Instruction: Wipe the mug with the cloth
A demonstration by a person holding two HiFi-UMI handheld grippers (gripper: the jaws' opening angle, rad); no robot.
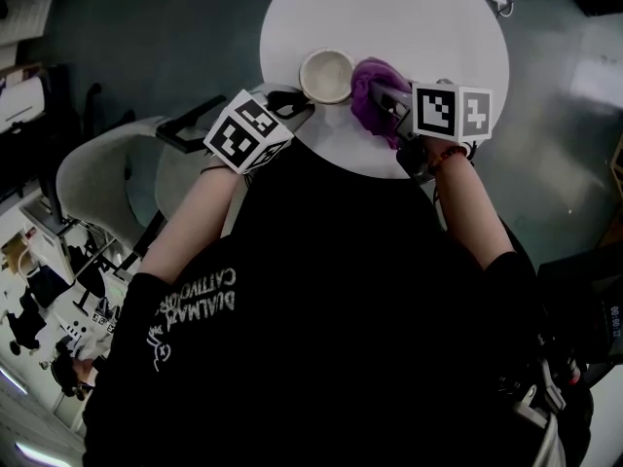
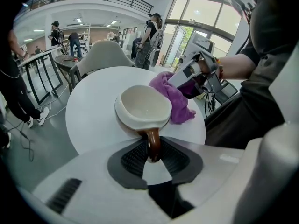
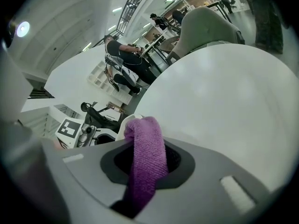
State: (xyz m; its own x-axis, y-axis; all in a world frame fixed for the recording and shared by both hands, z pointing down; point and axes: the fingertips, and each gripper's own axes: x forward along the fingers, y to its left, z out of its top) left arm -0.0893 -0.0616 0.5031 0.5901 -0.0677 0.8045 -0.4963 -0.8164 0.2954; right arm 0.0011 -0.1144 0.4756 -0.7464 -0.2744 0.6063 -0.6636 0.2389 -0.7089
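While the L gripper (image 2: 153, 158) was clamped on the brown handle of the white mug (image 2: 142, 107), the mug stood upright on the round white worktop (image 1: 419, 17), near its front edge. R gripper (image 3: 148, 169) was clenched on the purple cloth (image 3: 145, 148), w/ the cloth bunched against the mug's side.

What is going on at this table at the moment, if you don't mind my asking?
A person is working at a round white table with a gripper in each hand. The left gripper is clamped on the brown handle of a cream mug, steadying it. The right gripper grips a purple cloth and holds it at the mug's side, so the wiping looks to be under way or about to begin.
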